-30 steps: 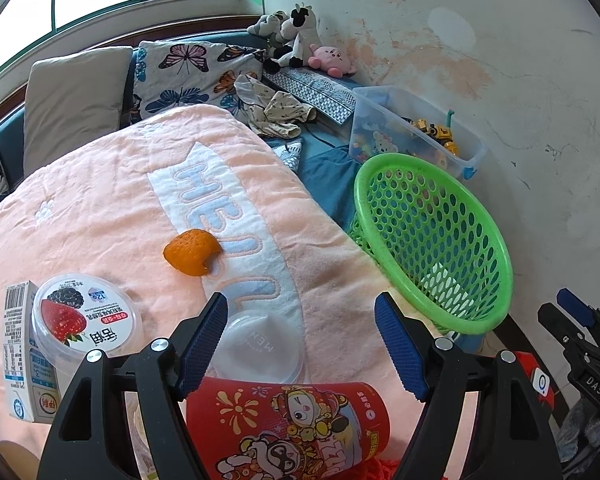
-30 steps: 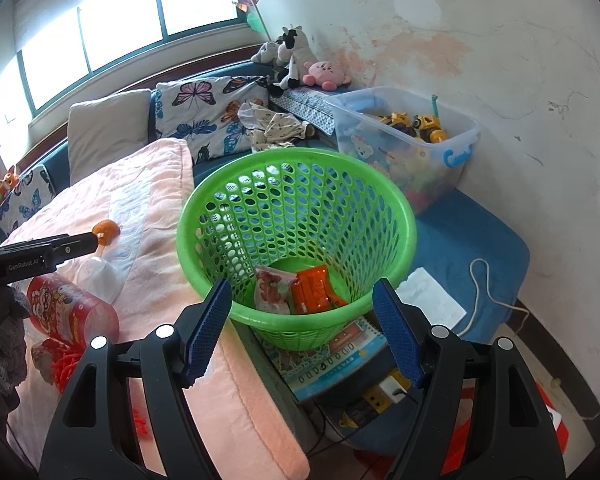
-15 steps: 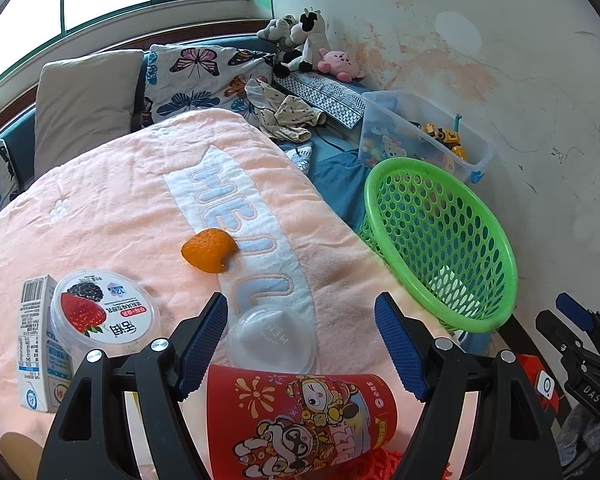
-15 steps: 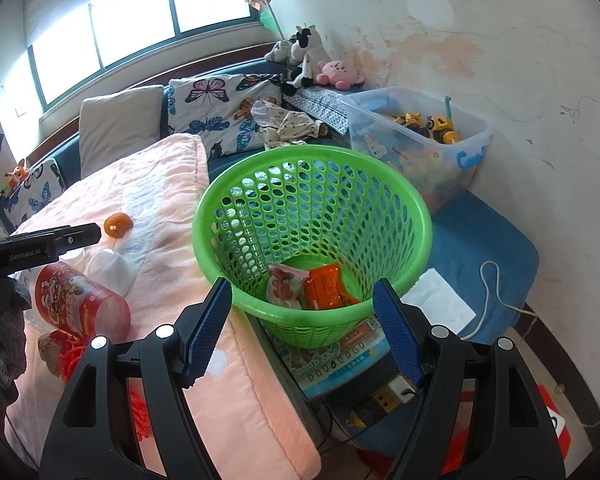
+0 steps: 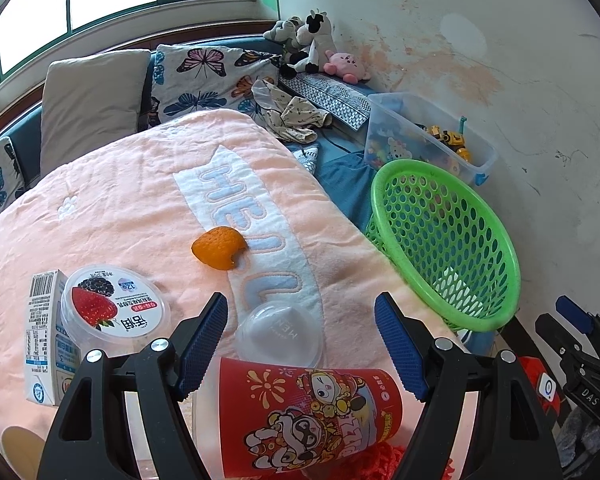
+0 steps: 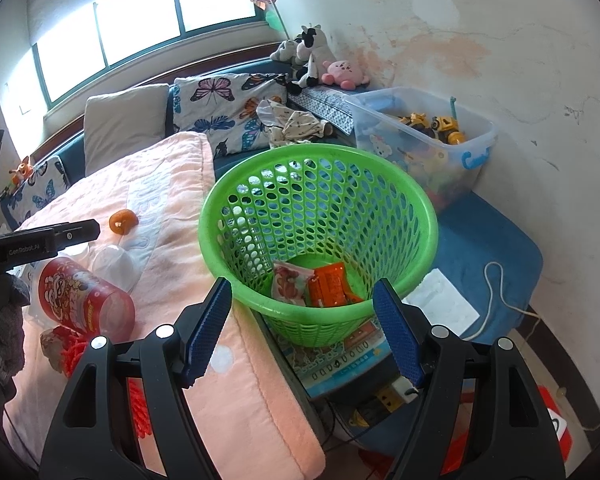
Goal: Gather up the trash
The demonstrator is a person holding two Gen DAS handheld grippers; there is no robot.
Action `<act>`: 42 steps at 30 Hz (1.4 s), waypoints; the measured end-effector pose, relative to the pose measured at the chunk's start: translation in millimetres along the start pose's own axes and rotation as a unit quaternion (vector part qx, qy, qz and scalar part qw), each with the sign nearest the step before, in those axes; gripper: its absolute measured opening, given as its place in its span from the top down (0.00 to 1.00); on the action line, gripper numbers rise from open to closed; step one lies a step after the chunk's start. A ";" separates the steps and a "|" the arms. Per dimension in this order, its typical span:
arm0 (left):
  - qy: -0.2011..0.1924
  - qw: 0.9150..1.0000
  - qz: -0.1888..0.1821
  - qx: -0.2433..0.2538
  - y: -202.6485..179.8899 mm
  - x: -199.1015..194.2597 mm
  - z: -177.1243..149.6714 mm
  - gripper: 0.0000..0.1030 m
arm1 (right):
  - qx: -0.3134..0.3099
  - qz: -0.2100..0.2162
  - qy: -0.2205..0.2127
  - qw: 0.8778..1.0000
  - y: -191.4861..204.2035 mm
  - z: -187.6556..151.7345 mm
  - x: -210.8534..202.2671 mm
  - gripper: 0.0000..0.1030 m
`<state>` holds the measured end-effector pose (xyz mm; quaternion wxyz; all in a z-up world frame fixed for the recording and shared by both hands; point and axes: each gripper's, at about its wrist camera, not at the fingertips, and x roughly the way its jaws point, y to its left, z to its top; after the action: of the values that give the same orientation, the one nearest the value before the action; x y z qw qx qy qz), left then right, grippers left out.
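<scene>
The left gripper (image 5: pixel 302 338) hung above the near end of the pink blanket (image 5: pixel 132 204), its jaws spread wide and holding nothing. Below them a red paper cup (image 5: pixel 308 410) printed with cartoon figures lay on its side, its rim toward the left. Just beyond the cup sat a clear plastic dome lid (image 5: pixel 279 332), touching or nearly touching the cup's side. Farther up the blanket, on the white lettered strip, rested a piece of orange peel (image 5: pixel 219 247), well apart from the lid. To the left stood a round yogurt tub (image 5: pixel 114 312) with a strawberry on its seal, leaning against a small milk carton (image 5: pixel 46 336) beside it.

The right gripper (image 6: pixel 304 328) faced the green basket (image 6: pixel 420 200), jaws likewise wide apart and empty. The basket stood just beside the bed's edge, upright in this view, with 2 wrappers on its bottom: a pale pink one (image 6: pixel 290 282) and an orange one (image 6: pixel 330 288), touching each other. Behind the basket a clear toy bin (image 6: pixel 472 152) held yellow toy vehicles. Under the basket's base lay a flat printed box (image 6: pixel 340 356).
</scene>
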<state>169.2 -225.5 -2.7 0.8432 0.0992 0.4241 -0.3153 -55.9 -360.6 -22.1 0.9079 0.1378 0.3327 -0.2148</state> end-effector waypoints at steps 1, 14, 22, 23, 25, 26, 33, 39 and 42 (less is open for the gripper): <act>0.000 1.000 0.000 0.000 0.6 -0.3 -0.5 0.29 | 0.000 0.000 0.000 1.000 -0.2 -0.5 -0.2 0.29; -0.002 1.000 0.010 -0.014 11.5 -8.2 -6.0 0.29 | -0.010 0.010 -0.001 1.000 4.7 -2.0 -1.4 0.28; -0.006 0.999 0.024 -0.020 17.7 -18.0 -11.0 0.29 | -0.027 0.031 -0.008 0.999 13.1 -3.4 -5.7 0.27; -0.007 0.999 0.027 -0.021 19.1 -19.3 -12.6 0.29 | -0.029 0.033 -0.007 0.999 13.7 -3.6 -5.4 0.27; -0.005 0.999 0.031 -0.024 22.2 -21.4 -14.9 0.29 | -0.034 0.037 -0.007 0.999 16.1 -4.2 -5.0 0.27; -0.005 0.999 0.033 -0.025 23.5 -22.5 -16.4 0.29 | -0.036 0.041 -0.005 0.998 17.6 -4.6 -4.9 0.27; -0.002 0.999 0.039 -0.032 34.3 -27.2 -21.8 0.29 | -0.056 0.066 -0.004 0.996 30.4 -6.5 -7.7 0.26; 0.001 0.999 0.032 -0.037 44.1 -30.8 -29.4 0.29 | -0.087 0.099 0.011 0.991 52.8 -14.6 -4.7 0.25; 0.001 0.999 0.033 -0.037 47.2 -33.1 -33.8 0.29 | -0.109 0.119 0.020 0.987 68.1 -20.1 -2.4 0.24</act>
<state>161.6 -159.0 -2.7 0.8557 0.0824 0.4330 -0.2712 -35.6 -292.7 -28.1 0.9298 0.0810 0.3532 -0.0650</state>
